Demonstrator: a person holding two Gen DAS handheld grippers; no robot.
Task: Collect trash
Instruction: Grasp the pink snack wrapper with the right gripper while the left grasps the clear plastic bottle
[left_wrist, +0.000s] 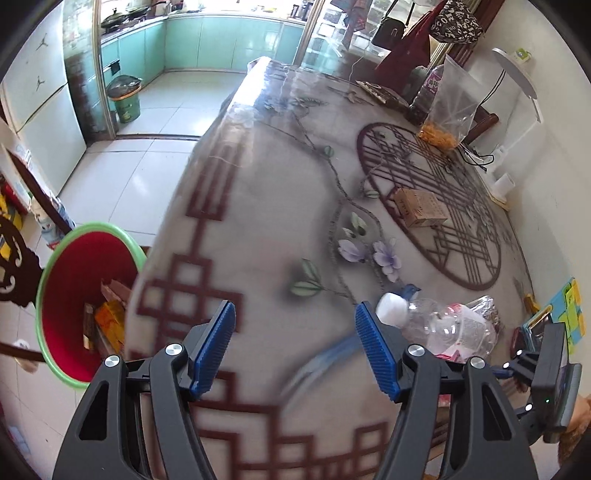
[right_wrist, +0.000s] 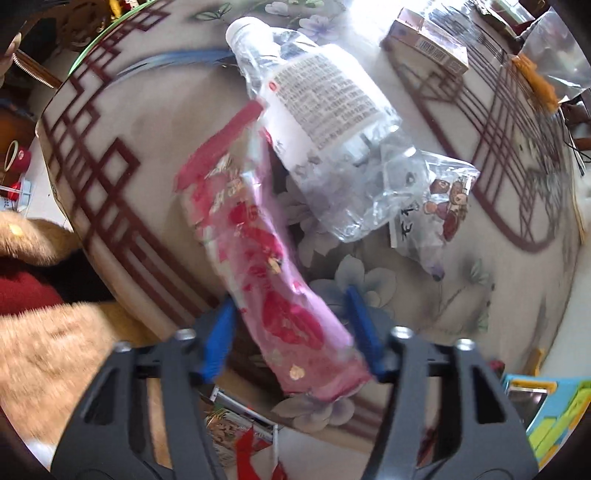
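The right claw straddles a crinkled pink-and-red plastic wrapper near the patterned surface's front edge; whether its pads pinch it I cannot tell. The left claw is spread, empty

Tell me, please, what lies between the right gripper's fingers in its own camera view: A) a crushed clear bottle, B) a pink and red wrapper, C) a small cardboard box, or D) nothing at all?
B: the pink and red wrapper runs down between the blue fingers of the right gripper, while the clear bottle and the cardboard box lie further off on the table.
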